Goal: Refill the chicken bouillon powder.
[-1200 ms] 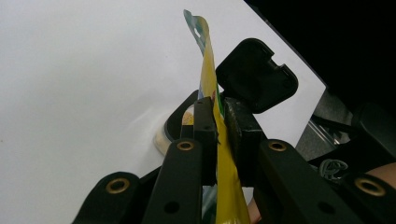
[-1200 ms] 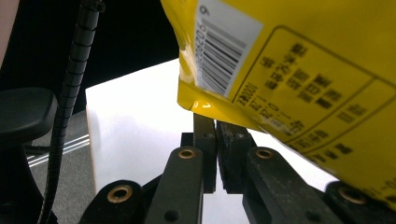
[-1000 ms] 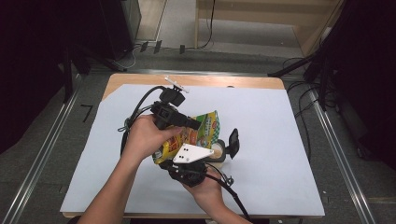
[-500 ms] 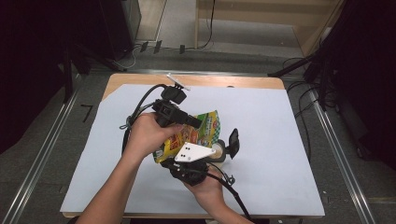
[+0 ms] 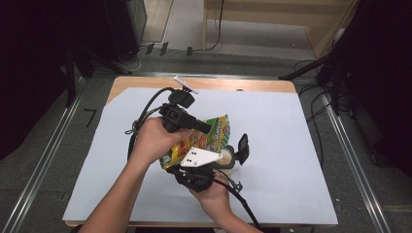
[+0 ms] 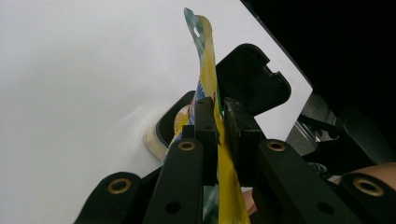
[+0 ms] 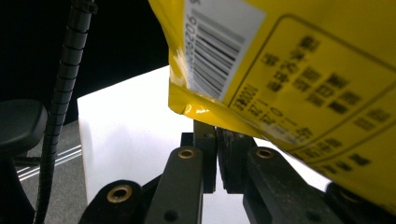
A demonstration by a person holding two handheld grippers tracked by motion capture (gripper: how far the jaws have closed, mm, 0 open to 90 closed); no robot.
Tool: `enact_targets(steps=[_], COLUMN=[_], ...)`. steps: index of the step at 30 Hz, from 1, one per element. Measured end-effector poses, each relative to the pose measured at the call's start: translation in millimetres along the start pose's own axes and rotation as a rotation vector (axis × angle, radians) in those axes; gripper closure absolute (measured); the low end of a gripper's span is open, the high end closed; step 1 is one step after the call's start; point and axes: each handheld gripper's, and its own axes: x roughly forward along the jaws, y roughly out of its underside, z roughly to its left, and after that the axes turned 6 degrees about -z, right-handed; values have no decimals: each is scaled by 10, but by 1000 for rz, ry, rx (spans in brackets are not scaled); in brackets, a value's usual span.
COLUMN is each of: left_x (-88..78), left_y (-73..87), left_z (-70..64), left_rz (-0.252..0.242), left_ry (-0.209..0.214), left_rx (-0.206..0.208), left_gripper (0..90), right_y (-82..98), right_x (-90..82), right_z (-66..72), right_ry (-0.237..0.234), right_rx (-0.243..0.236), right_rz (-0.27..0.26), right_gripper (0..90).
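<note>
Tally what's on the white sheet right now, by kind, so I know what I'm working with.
Yellow snack pouch: 1, clamped by both grippers
Black clip-like piece beside the pouch: 1
Pale round thing under the pouch, too hidden to identify: 1
Handheld grippers: 2, left gripper and right gripper
Total: 5

Pouch (image 5: 204,141) above the sheet-covered table (image 5: 291,145) – left claw (image 5: 206,128) behind it, right claw (image 5: 214,167) before it

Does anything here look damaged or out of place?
Nothing looks spilled or torn. The yellow snack packet is simply pinched between the left gripper and the right gripper, with a round black lidded container open behind it.
</note>
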Motion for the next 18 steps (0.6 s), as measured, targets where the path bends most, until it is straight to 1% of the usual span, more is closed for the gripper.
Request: enact_targets(steps=[1,2,5,7,9,18], left_x=[11,14,27,36,49,69], left_y=[-12,-13,-15,-21,-24,-28], left_z=[10,10,4,4,-3,-19], left_rz=[4,4,3,6,1,-3], left_ry=[11,15,11,19,18,12], left_rx=[1,-2,-3,0,-3,9], left_gripper=[848,848,848,848,848,847], right_y=[-3,-5,-2,3,5,16], right_x=[-13,-20,-29,-40,-51,-69], right_z=[4,2,1,-9,-16,-35], right_ry=[-2,1,0,4,5,9], right_rx=[7,2,2,-1,-1,0], right_rz=[1,1,4,4,6,9], right_gripper=[885,885,885,885,885,885])
